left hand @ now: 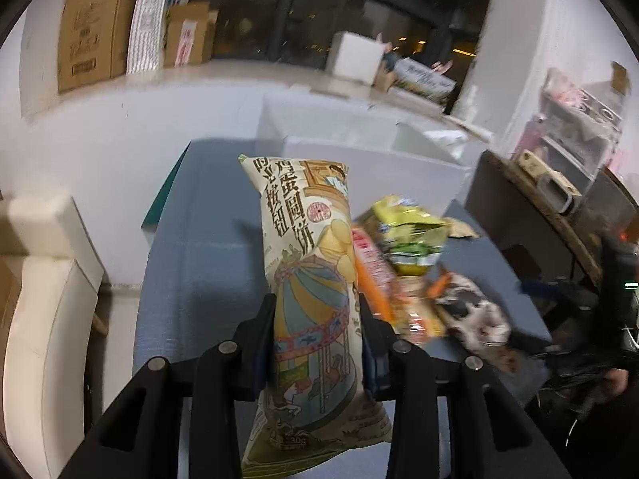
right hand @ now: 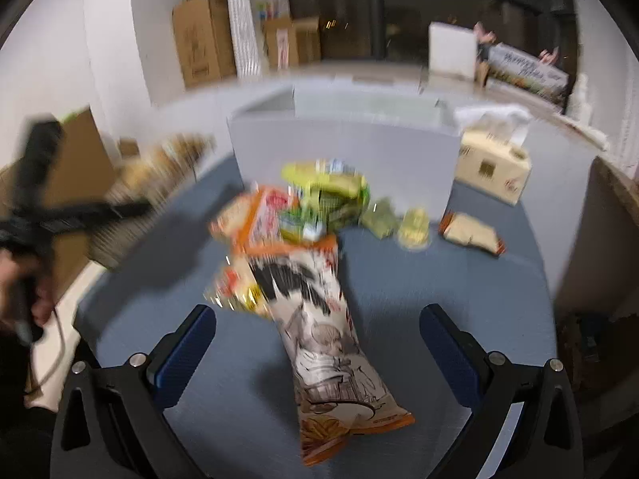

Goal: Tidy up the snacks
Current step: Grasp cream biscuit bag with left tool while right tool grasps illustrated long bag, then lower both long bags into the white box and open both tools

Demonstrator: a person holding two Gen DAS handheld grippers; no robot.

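Note:
My left gripper (left hand: 317, 311) is shut on a tall cream snack bag with a carousel drawing (left hand: 307, 263) and holds it above the blue table (left hand: 199, 263). The same gripper and bag show blurred at the left of the right wrist view (right hand: 131, 199). My right gripper (right hand: 317, 327) is open and empty, its jaws wide apart on either side of a long white-and-orange snack bag (right hand: 331, 343) lying on the table (right hand: 439, 287). Beyond it lies a pile of orange packs (right hand: 259, 215) and a green bag (right hand: 327, 195), also seen in the left wrist view (left hand: 407, 235).
A white open box (right hand: 343, 147) stands at the table's far edge, with a tissue box (right hand: 495, 167) to its right. Small green and yellow packets (right hand: 399, 221) and a tan packet (right hand: 471, 233) lie near it. Cardboard boxes (left hand: 92, 28) line the back wall. A white chair (left hand: 48, 299) stands left.

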